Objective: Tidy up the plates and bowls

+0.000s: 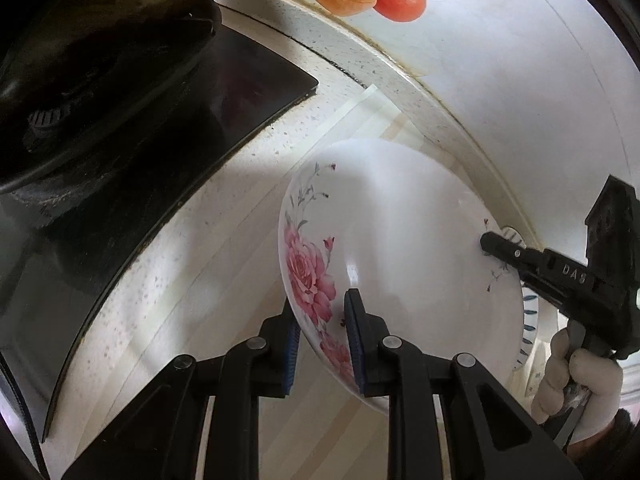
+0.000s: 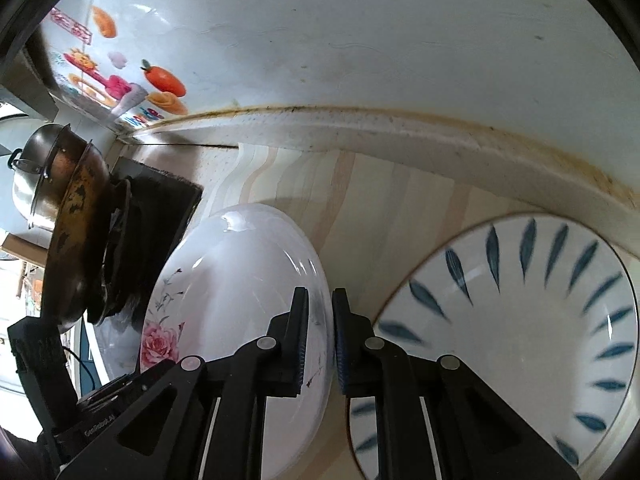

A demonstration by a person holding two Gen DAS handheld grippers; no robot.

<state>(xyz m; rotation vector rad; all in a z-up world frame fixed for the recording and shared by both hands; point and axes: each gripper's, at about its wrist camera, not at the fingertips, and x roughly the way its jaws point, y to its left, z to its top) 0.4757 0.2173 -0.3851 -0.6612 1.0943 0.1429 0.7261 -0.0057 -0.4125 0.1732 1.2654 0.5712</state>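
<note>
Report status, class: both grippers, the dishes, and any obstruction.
Left gripper shut on floral plate rim. Right gripper shut on opposite rim. Blue-leaf bowl beside it on counter. Stove close on the left.

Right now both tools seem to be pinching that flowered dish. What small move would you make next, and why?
Probably lift the flowered bowl a little and carry it toward the blue-leaf bowl to nest them. The left gripper and right gripper each have jaws astride opposite sides of its rim, so it looks secured on both sides. The blue-leaf bowl sits just beside it on the counter, by the wall.
</note>
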